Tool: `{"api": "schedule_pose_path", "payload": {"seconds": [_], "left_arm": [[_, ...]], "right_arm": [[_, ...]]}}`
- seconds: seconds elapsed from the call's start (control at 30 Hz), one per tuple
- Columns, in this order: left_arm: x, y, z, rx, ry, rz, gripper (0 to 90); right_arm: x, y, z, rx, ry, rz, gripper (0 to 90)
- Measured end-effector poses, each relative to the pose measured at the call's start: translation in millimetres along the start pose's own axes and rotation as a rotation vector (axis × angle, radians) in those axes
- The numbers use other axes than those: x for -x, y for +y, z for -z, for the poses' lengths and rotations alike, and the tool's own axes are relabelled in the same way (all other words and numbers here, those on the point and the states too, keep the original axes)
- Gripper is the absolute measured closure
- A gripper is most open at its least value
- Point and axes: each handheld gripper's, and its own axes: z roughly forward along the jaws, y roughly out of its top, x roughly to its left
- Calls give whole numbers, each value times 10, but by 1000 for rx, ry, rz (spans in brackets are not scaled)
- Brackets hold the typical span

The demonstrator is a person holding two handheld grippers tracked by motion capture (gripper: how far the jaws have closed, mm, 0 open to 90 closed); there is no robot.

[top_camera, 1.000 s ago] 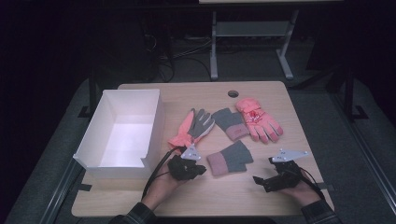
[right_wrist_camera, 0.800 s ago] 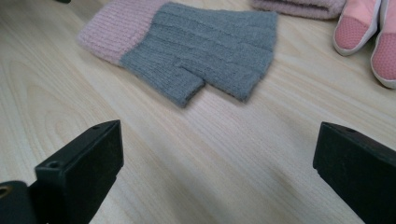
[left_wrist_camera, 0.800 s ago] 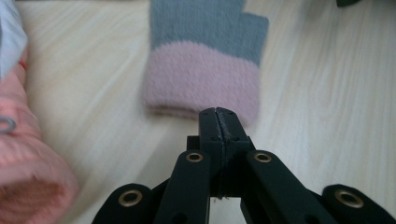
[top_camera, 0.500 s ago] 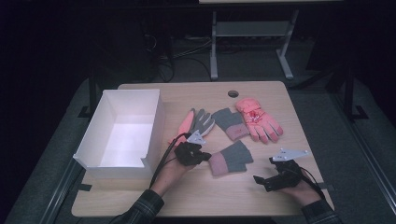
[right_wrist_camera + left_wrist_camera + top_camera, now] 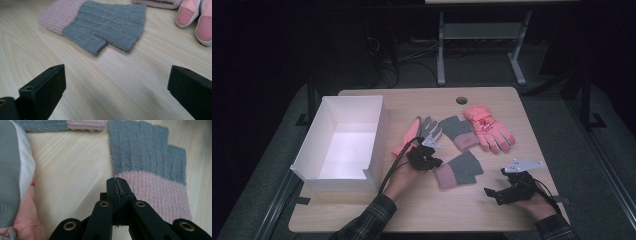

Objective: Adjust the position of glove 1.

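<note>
Knit glove [image 5: 459, 169] flat on table [image 5: 412, 210]. Left gripper [image 5: 117, 182] jaws pressed together, at pink cuff edge. Right gripper [image 5: 494, 193] jaws wide apart, holding nothing.

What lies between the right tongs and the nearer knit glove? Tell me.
Only bare wooden table. In the right gripper view, the open right tongs face the grey-and-pink knit glove across empty tabletop.

A white box [image 5: 343, 145] stands at the table's [image 5: 422, 215] left; a pink ski glove [image 5: 488, 128] lies far right

grey-and-pink knit glove [image 5: 459, 169], white box [image 5: 343, 145]
</note>
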Motion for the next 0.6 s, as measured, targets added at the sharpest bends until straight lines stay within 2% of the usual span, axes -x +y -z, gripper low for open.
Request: {"api": "schedule_pose_path", "payload": {"seconds": [0.17, 0.33, 0.6], "left_arm": [[32, -48, 57, -7, -28, 5, 896], [146, -116, 97, -31, -58, -5, 896], [265, -207, 141, -35, -100, -1, 896]], "right_arm": [[11, -5, 0, -4, -4, -5, 15], [4, -3, 17, 1, -3, -3, 15], [6, -4, 11, -2, -4, -6, 15]]}}
